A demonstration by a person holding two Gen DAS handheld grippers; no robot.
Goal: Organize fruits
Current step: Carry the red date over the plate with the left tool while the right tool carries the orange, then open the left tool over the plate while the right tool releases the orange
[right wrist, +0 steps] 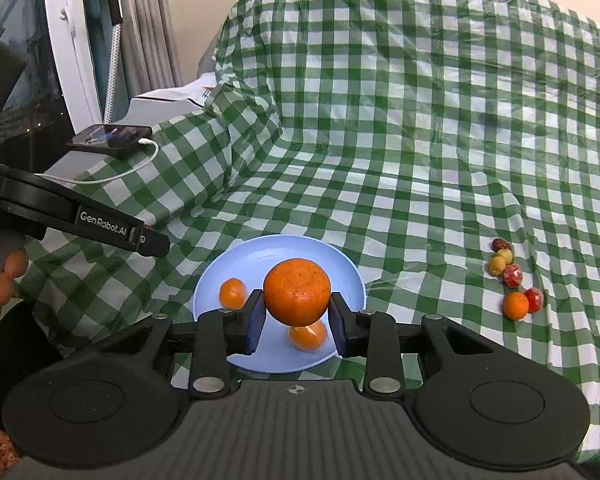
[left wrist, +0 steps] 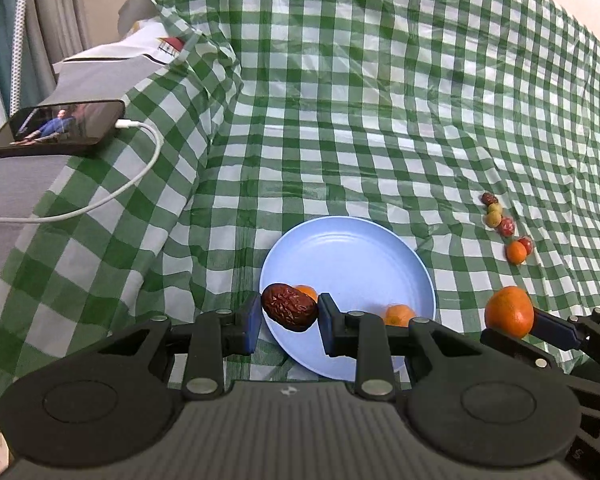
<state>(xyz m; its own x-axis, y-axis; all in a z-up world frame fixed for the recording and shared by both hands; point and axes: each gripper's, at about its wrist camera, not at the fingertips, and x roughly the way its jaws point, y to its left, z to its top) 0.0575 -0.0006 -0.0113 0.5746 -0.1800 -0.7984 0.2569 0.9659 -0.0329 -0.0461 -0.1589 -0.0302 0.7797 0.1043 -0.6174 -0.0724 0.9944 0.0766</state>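
Observation:
My left gripper (left wrist: 288, 312) is shut on a wrinkled dark red date (left wrist: 289, 306), held over the near left rim of a light blue plate (left wrist: 352, 256). My right gripper (right wrist: 297, 312) is shut on a large orange (right wrist: 297, 292) above the same plate (right wrist: 260, 256); the orange also shows in the left wrist view (left wrist: 509, 312). Two small oranges (right wrist: 233, 292) (right wrist: 307, 338) lie on the plate. A row of several small fruits (right wrist: 514, 280) lies on the cloth to the right, also in the left wrist view (left wrist: 506, 228).
A green-and-white checked cloth (left wrist: 380, 120) covers the surface and rises behind. A phone (left wrist: 58, 128) with a white charging cable (left wrist: 112, 196) rests on a raised grey ledge at the left. Curtains and a pole stand at far left.

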